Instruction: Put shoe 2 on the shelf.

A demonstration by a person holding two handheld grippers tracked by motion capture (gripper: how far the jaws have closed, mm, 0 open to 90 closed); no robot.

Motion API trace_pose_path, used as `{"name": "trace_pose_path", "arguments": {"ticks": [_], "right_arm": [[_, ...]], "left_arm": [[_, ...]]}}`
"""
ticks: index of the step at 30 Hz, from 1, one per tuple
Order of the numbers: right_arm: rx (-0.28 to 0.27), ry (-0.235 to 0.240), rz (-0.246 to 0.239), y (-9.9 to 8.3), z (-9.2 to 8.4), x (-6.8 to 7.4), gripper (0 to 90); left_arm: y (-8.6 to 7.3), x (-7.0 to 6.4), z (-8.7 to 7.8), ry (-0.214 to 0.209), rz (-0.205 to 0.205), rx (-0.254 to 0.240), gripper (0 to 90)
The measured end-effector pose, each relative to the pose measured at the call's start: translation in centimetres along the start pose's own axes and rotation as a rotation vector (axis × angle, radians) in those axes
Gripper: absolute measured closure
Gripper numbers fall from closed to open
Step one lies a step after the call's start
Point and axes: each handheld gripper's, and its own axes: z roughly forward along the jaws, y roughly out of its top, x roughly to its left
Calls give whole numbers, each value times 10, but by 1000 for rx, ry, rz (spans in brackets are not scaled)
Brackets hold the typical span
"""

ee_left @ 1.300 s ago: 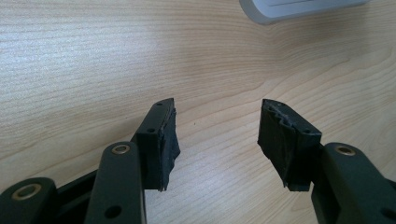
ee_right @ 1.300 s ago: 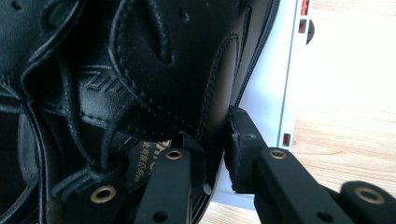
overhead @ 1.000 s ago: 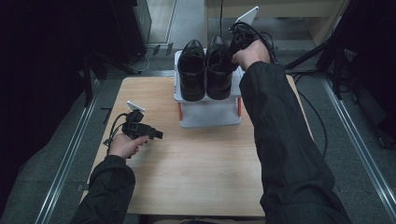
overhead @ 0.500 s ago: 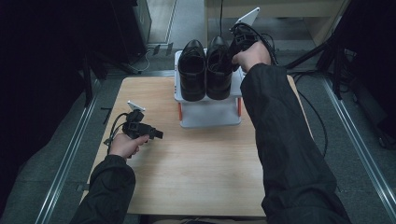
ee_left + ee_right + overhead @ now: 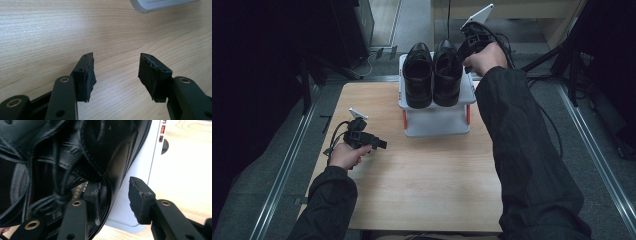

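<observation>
- Table (image 5: pixel 422 190): light wood top, seen from high view; the person's two dark sleeves enter from bottom edge.
- White rack (image 5: pixel 437 122): stands at far-centre of table; red accents on its front posts.
- Left shoe (image 5: pixel 418 75) & right shoe (image 5: pixel 447 75): black leather lace-ups, side by side on rack top, touching or nearly so.
- Right gripper (image 5: pixel 464 47): held at far end of right shoe, w/ grey plate up. Right gripper view: jaws apart, one inside the shoe opening by the laces (image 5: pixel 60 192), other outside the shoe wall over the rack's white surface. Jaws straddle shoe wall (image 5: pixel 117 170); pads not pressed on it.
- Left gripper (image 5: pixel 379 144): low over bare table, left of rack, well apart from shoes. Left gripper view: jaws wide, nothing between them but wood grain; rack corner (image 5: pixel 160 5) at top edge.
</observation>
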Motion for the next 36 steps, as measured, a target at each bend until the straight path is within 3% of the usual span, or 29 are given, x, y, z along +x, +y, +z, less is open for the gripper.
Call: {"name": "trace_pose_path", "arguments": {"ticks": [8,14,21,24,32,36], "right_arm": [[-8,2,-22,-2,-6,-2,626],[-1,5,-29,-4,3,-1,703],[-1,-39,1,-2,10,5,781],[-4,-59,-30,-3,8,7,803],[-3,-88,-57,-3,5,9,826],[-3,-74,-48,-4,5,11,816]], "left_arm": [[0,0,0,3,-3,0,462],[0,0,1,4,1,4,462],[1,-2,2,6,1,6,463],[1,-2,2,8,5,7,463],[1,-1,3,11,7,11,463],[1,-1,3,11,8,11,463]]}}
